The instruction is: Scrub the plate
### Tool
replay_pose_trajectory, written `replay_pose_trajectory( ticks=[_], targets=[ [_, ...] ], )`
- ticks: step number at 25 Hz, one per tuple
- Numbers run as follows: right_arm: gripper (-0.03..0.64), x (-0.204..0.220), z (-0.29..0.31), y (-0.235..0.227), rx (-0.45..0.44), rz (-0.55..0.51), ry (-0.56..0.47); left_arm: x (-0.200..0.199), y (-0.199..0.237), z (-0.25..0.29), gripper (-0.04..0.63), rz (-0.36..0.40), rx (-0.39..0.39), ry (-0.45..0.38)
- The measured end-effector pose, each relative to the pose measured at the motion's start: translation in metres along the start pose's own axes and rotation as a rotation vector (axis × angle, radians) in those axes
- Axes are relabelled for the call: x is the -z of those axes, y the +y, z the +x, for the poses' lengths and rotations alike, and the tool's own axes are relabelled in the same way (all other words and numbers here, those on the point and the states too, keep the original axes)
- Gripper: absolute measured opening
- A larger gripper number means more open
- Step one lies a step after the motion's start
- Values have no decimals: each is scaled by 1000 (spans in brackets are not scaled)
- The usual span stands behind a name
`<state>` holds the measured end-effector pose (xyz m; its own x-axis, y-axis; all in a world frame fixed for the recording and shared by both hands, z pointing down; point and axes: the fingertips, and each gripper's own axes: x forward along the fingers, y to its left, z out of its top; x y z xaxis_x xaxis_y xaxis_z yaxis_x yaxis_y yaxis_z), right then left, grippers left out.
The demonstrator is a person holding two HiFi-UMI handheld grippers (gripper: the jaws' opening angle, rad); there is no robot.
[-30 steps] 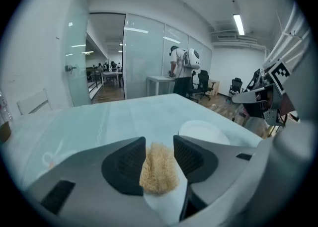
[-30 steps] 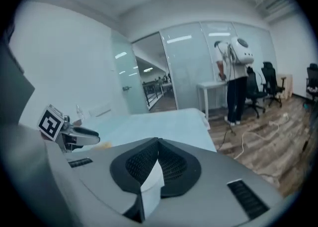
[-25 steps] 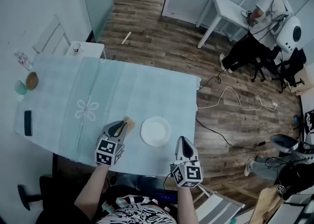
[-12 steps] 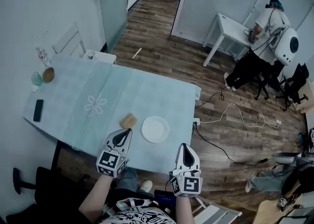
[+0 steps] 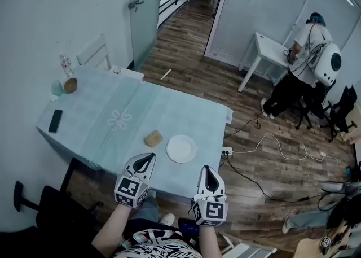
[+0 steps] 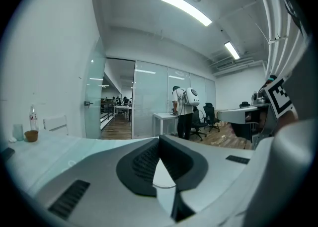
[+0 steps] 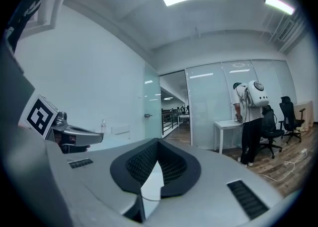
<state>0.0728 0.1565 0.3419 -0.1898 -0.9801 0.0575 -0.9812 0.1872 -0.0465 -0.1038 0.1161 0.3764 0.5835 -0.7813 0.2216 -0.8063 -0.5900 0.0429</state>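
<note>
The white plate (image 5: 181,148) lies on the light blue tablecloth (image 5: 113,104) near the table's front edge. A tan sponge (image 5: 153,138) rests just to its left, apart from it. My left gripper (image 5: 150,156) hovers over the front edge, a little short of the sponge, shut and empty. My right gripper (image 5: 206,169) hangs beyond the front edge, below and right of the plate, also shut with nothing in it. In the left gripper view the left gripper (image 6: 159,139) points out across the room, as does the right gripper (image 7: 158,144) in the right gripper view.
At the table's far left lie a black phone (image 5: 55,120), a brown bowl (image 5: 70,85), a cup (image 5: 57,88) and a bottle (image 5: 65,65). A white chair (image 5: 93,53) stands behind. A person (image 5: 310,31) works at a white desk (image 5: 269,51) at back right. Cables (image 5: 265,144) run over the floor.
My left gripper has drawn back from the sponge, which now lies free beside the plate. Both grippers have risen and pulled toward the front edge. The head view has pulled back.
</note>
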Motion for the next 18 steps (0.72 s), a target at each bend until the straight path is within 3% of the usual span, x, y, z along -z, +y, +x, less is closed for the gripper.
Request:
replay_pose_trajectory(
  ticks=[3,18],
  targets=[
    [-12,1,-3,2,-3,-3,3,-5,1,-5,23,-45,4,-33],
    [-12,2,2,-10,5,29,-2,-10,2,3,23,-7,-16,-38]
  ],
)
